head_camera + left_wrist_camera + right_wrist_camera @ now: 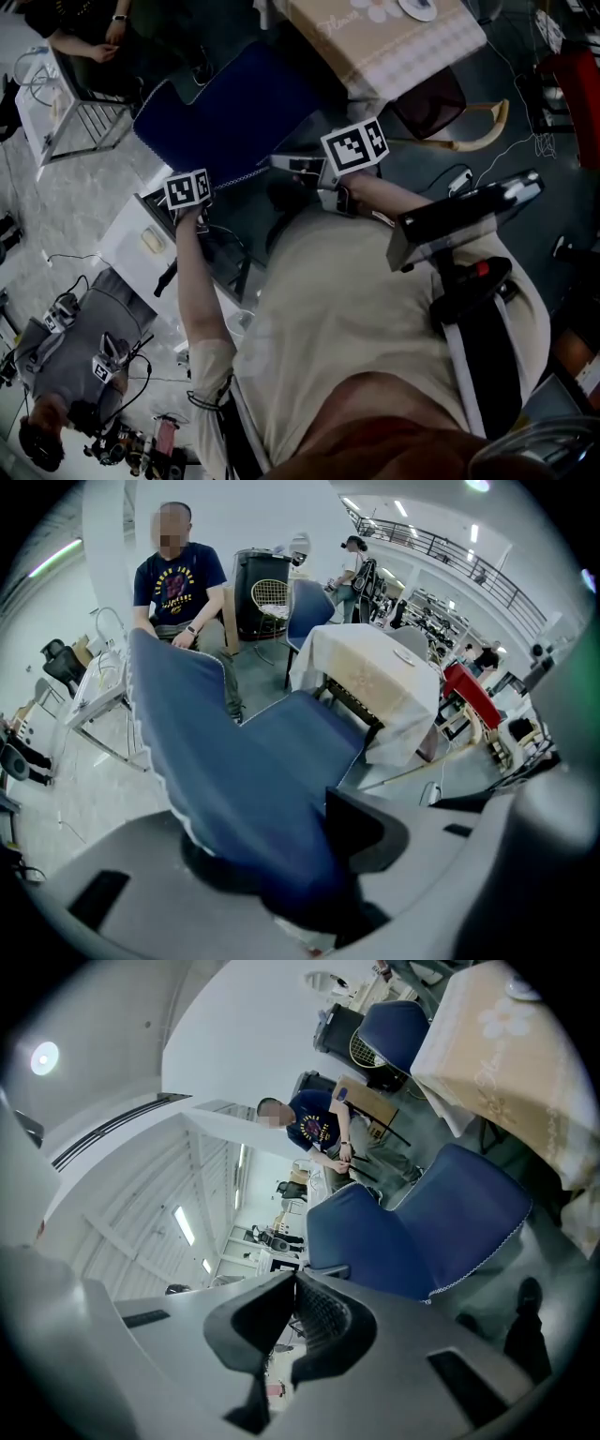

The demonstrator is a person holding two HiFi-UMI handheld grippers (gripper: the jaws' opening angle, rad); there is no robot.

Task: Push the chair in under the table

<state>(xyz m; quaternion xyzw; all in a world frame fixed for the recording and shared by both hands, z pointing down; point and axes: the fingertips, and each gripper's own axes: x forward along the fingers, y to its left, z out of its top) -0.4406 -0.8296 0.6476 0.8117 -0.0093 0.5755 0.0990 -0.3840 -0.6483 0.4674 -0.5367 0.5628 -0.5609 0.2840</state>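
The blue fabric chair (225, 112) stands just short of the table (394, 42), which wears a beige cloth. My left gripper (187, 192) points steeply down at the top of the chair's backrest. In the left gripper view the backrest (262, 761) runs between the jaws of that gripper (281, 864), which is shut on its top edge. My right gripper (286, 163) hovers beside the backrest near the table, shut and empty. In the right gripper view its pads (323, 1316) meet, with the chair (422, 1232) and the table (506, 1063) ahead.
A seated person in a dark shirt (178, 583) is behind the chair, beside a white wire rack (66, 112). A second blue chair (309, 611) and a black bin (258, 592) stand beyond the table. A wooden chair (441, 108) and a red one (572, 84) are at the right.
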